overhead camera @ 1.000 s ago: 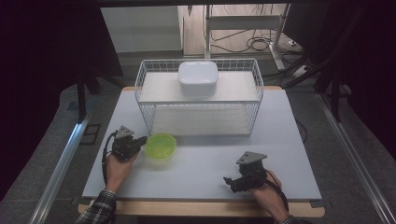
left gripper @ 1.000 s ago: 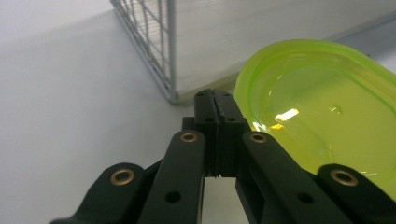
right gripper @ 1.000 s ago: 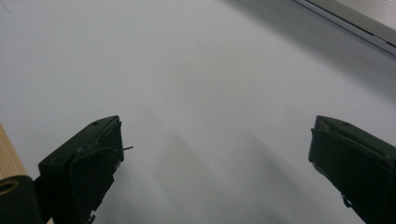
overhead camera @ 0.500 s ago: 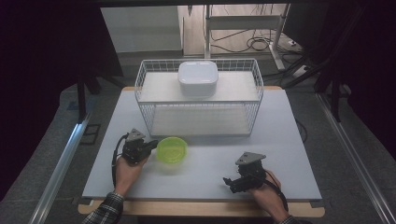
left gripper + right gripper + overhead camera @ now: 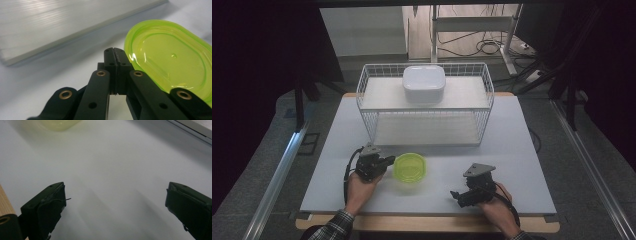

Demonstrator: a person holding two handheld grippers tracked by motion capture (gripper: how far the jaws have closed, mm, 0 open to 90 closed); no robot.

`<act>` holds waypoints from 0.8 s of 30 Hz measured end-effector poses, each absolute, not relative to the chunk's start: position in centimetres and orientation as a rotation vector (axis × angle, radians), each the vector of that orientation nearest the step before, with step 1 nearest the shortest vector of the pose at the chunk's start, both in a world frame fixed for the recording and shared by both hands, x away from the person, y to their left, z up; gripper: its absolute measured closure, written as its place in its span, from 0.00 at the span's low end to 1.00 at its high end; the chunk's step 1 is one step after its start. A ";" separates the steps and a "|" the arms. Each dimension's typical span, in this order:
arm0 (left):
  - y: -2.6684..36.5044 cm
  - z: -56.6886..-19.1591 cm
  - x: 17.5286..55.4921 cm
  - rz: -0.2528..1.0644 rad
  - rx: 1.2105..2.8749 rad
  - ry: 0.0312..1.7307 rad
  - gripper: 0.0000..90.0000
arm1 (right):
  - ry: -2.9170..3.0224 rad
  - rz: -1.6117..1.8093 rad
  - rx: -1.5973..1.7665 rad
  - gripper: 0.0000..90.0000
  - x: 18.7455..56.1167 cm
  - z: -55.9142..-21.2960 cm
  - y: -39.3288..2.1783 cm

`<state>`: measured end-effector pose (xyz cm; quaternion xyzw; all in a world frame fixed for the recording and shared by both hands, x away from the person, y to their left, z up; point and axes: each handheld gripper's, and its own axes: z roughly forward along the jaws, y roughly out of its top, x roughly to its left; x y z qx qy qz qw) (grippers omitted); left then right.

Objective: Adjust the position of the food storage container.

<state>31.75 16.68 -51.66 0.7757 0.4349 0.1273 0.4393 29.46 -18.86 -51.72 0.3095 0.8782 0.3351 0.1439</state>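
High view with both gripper views. The left gripper point(image 5: 379, 162) rests on the counter point(image 5: 512, 150) with its fingers point(image 5: 111, 61) pressed together and nothing between them; in the left gripper view the two pads meet along a thin seam. The green bowl point(image 5: 410, 168) lies just to the right of those closed fingers, its rim touching or all but touching their right side, and it sits flat on the counter with its opening up. In the left gripper view the bowl point(image 5: 172, 60) reads as oval, its long axis running away from the fingers and up to the right. The right gripper point(image 5: 458, 196) lies well apart from the bowl, toward the near edge of the counter, its fingers point(image 5: 50, 202) spread wide over bare counter and holding nothing; the bowl's pale edge point(image 5: 60, 123) shows far ahead of them. The wire basket point(image 5: 424, 107), with a white lidded box point(image 5: 424, 83) on its upper shelf, stands beyond the bowl. Judgement: the left hand is much the nearer, and because the bowl lies sideways of closed fingers, the coming move is more likely a sideways push than a grasp.
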 end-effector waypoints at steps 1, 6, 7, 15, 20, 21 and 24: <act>16.4 -51.7 31.7 0.312 1.932 1.069 1.00 | 2.532 0.965 0.893 0.04 29.5 -51.7 -18.8; 15.3 -51.4 31.2 0.314 1.961 1.030 1.00 | 2.534 0.962 0.895 0.04 29.4 -51.7 -18.8; 15.4 -51.4 31.2 0.316 1.964 1.030 1.00 | 2.534 0.964 0.894 0.04 29.5 -51.7 -18.9; 16.6 -52.2 30.8 0.247 2.001 1.050 0.99 | 2.533 0.967 0.893 0.04 29.4 -51.7 -19.0; 16.1 -52.5 29.5 0.200 2.056 1.000 0.99 | 2.537 0.969 0.892 0.04 29.3 -51.6 -18.9; 16.0 -52.5 29.4 0.189 2.061 0.993 0.99 | 2.537 0.968 0.891 0.04 29.3 -51.6 -18.9; 15.7 -52.6 29.0 0.158 2.069 0.979 0.99 | 2.537 0.968 0.892 0.04 29.3 -51.6 -18.9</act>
